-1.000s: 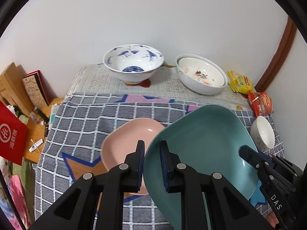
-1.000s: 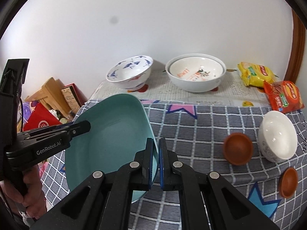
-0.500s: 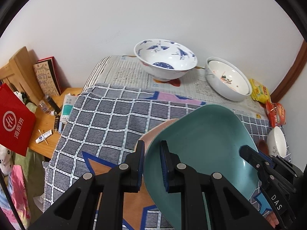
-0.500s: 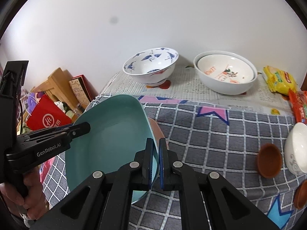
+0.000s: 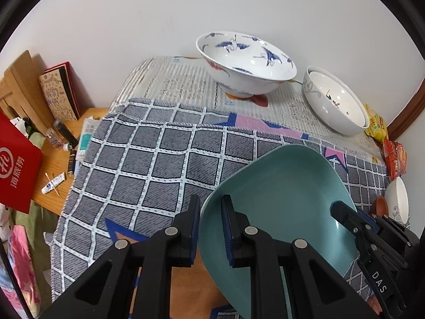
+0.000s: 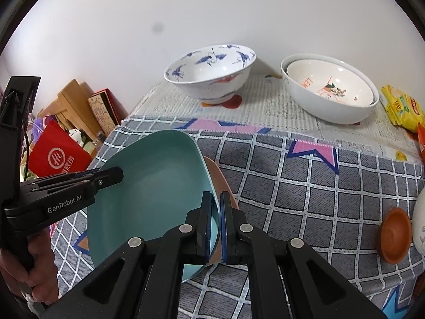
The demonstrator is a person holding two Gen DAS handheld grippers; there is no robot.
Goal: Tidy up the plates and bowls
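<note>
A teal squarish plate (image 5: pixel 281 199) (image 6: pixel 156 186) is held by both grippers above the checked cloth. My left gripper (image 5: pixel 211 228) is shut on its left rim. My right gripper (image 6: pixel 215 226) is shut on its right rim. A pink plate (image 6: pixel 216 178) lies under it on the cloth, only its edge showing in the right wrist view. A blue-and-white crane bowl (image 5: pixel 244 63) (image 6: pixel 209 71) and a nested pair of white bowls (image 5: pixel 334 101) (image 6: pixel 329 87) stand at the back.
A small white bowl (image 5: pixel 397 202) and a brown saucer (image 6: pixel 393 235) sit at the right on the checked cloth (image 5: pixel 159 164). Snack packets (image 6: pixel 401 109) lie at the back right. Books, a red bag (image 5: pixel 16 164) and clutter are off the left edge.
Both grippers have carried the teal plate to the left and forward, over the pink plate, which is now almost wholly covered. The back bowls appear closer.
</note>
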